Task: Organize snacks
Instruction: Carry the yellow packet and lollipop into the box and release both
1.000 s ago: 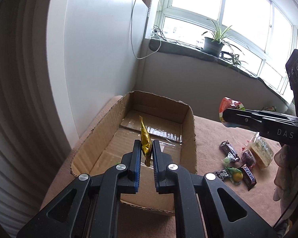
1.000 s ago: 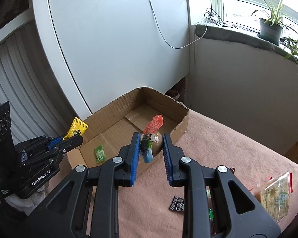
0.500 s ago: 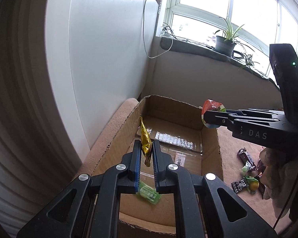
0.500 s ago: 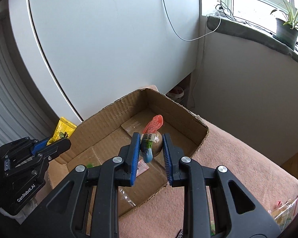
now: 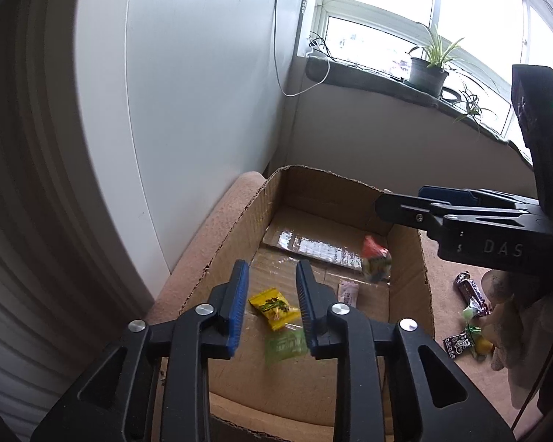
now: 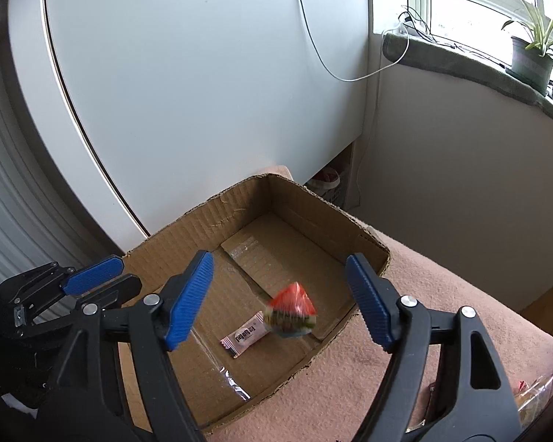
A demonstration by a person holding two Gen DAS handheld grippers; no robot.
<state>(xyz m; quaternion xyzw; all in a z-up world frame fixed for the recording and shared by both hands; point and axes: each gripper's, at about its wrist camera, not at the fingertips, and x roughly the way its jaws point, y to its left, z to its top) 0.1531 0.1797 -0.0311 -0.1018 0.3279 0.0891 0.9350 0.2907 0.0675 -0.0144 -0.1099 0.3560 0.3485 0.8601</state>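
Observation:
An open cardboard box (image 5: 315, 188) (image 6: 217, 217) stands on a pink cloth by the white wall. My left gripper (image 5: 271, 276) hovers over its near end, jaws opening. The yellow packet (image 5: 274, 309) has left the pads and sits below, beside a green sweet (image 5: 285, 344). My right gripper (image 6: 278, 269) hangs over the box's right side, jaws opening wide. The red and green snack (image 6: 291, 311) (image 5: 376, 261) is blurred in mid-fall beneath it, free of the pads. A pink sachet (image 6: 245, 335) (image 5: 347, 293) lies on the box floor. Each gripper shows in the other's view: right gripper (image 5: 405, 202), left gripper (image 6: 103, 278).
Several loose wrapped snacks (image 5: 470, 291) lie on the pink cloth (image 6: 424, 294) right of the box, and a clear bag (image 6: 534, 401) shows at the lower right. A potted plant (image 5: 427, 73) stands on the window sill. A gloved hand (image 5: 505, 316) holds the right gripper.
Both grippers have opened and let go. The yellow packet has dropped from the left jaws into the box; the red and green snack is falling from the right jaws.

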